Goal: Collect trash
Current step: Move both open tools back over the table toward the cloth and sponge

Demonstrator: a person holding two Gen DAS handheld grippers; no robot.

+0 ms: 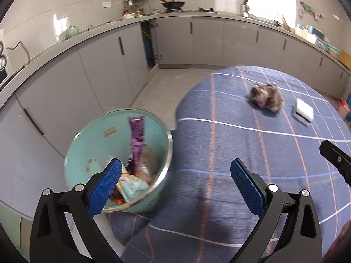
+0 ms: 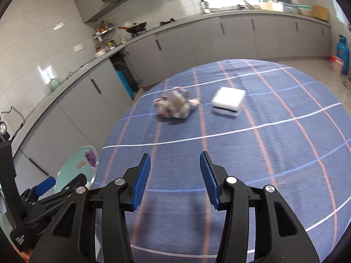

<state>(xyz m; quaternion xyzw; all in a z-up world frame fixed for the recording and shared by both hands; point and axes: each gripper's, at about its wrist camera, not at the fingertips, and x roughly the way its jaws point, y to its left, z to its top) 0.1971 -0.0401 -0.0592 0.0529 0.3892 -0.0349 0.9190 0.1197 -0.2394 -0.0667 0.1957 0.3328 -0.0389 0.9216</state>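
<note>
**Trash partly binned, two items left on table**

Teal bin (image 1: 92, 144) stands on the floor just off the table's left edge, metal rim almost touching the overhanging blue checked tablecloth (image 1: 219, 144). Already holds trash: a purple wrapper (image 1: 137, 140) standing up inside, crumpled pale paper and wrappers at the bottom, some orange scraps. Looks like several pieces are done.

Left gripper (image 1: 175, 186) sits above the table's left edge beside the bin, jaws spread wide, nothing between the pads. One blue finger overlaps the bin's mouth in view, the other is over the cloth. Empty.

Right gripper (image 2: 175, 180) hangs over the near part of the table, jaws partly apart, nothing held, only cloth showing between them. Aimed roughly toward the far middle.

Left to collect: crumpled wad of trash (image 2: 175, 105), greyish-pink, blurred, lying toward the table's far-left edge. Just beside it, apart and not touching, a white box (image 2: 229, 100) with a dark slot along its side; cannot tell whether that counts as trash or a fixed item.

Judgement: well along. The wad is the obvious remaining piece, the box possibly. Neither gripper is near either yet.
</note>
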